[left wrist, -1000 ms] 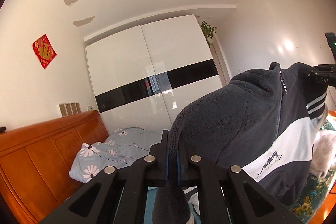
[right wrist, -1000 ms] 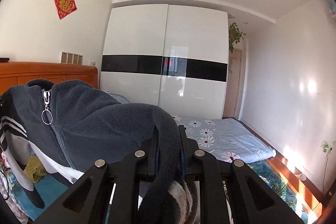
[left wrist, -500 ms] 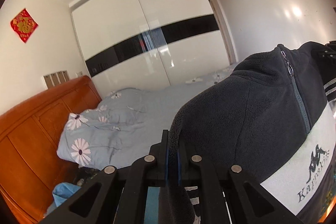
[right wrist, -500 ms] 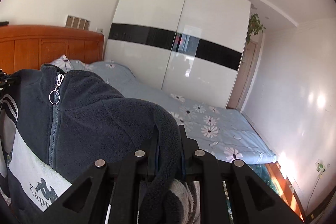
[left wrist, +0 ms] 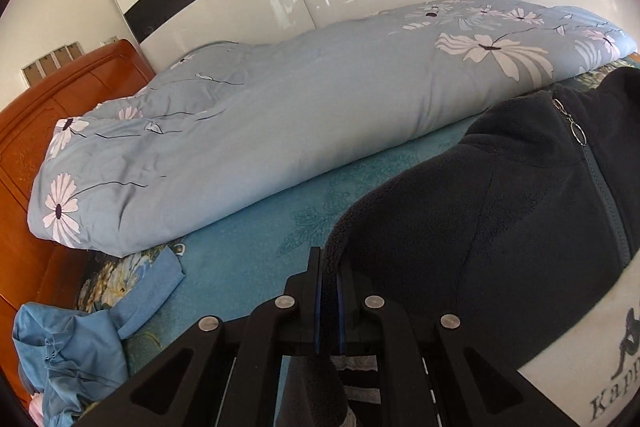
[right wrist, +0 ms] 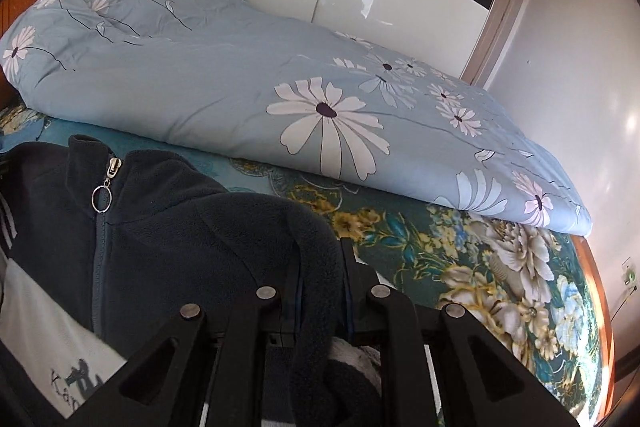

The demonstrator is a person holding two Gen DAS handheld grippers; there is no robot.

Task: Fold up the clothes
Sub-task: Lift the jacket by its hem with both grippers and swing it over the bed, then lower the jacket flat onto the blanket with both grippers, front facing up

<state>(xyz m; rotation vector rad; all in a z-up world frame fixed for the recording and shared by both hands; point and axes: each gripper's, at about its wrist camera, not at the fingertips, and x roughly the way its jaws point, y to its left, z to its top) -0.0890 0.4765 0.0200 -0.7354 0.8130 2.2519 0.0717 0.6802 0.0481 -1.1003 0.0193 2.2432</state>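
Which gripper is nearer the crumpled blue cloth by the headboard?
Left. The left gripper, clamped on the jacket, has the blue cloth just to its left. The right gripper holds the jacket's far shoulder.

The bed (right wrist: 460,259), floral-sheeted, carries a rolled daisy-print quilt (left wrist: 280,131) and crumpled blue cloth (left wrist: 72,355).

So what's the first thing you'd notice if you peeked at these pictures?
The dark fleece jacket fills the front, its shoulders pinched in the left gripper and right gripper, with a shiny zipper ring at the collar. Behind it a long blue quilt with big white daisies lies across the bed.
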